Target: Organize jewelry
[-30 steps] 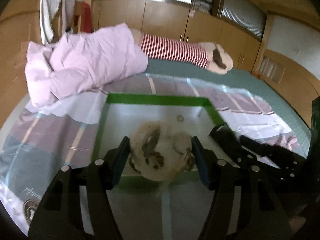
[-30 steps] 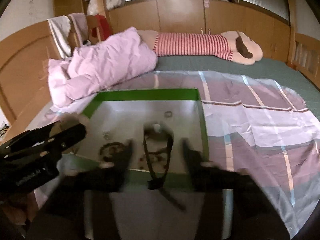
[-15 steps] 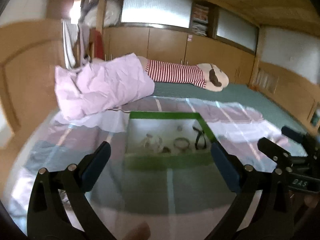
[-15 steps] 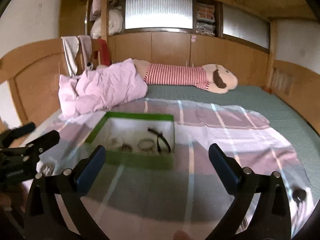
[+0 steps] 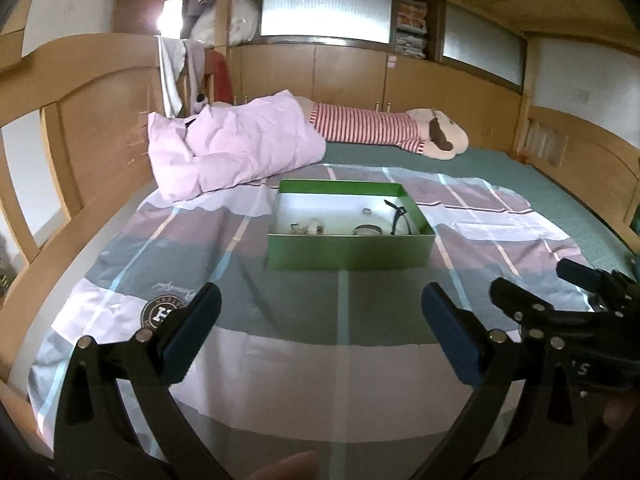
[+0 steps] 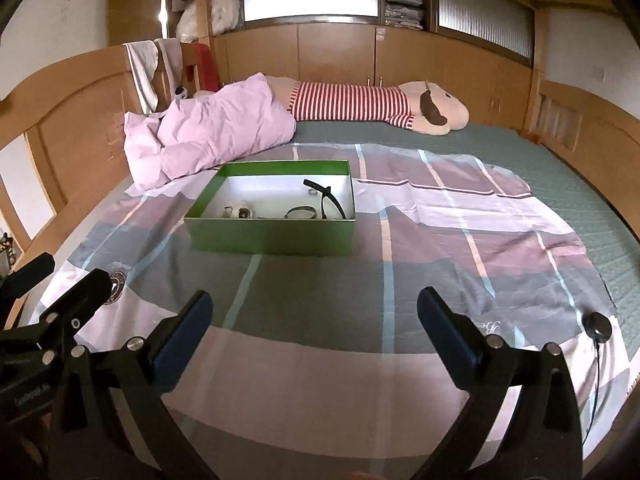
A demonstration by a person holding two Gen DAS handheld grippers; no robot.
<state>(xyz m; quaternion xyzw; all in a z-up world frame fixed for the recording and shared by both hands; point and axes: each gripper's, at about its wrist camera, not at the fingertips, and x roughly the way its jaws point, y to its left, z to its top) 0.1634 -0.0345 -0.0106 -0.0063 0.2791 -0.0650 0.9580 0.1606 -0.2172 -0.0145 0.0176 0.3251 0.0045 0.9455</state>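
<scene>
Near the front of the bed, well short of the green box [image 5: 350, 258]: hovers with left gripper [image 5: 320, 334] and right gripper [image 6: 314, 330] both spread wide, jaws having just been opening, nothing between either pair. Finds the jewelry lying inside the box: bracelet [image 6: 301, 212], black strap [image 6: 330, 200], small ring [image 6: 311, 191], pale cluster [image 6: 239, 212]. Looks close to done, so scan the striped sheet [image 6: 360, 280] for strays first. For any pick, come in from above over the near wall, close on one piece only, keep clear of the strap's loop. Shows from the right wrist alone a small black disc on a cord [image 6: 596, 329] at the sheet's right edge; hides more of the box floor behind the near wall from the left wrist
</scene>
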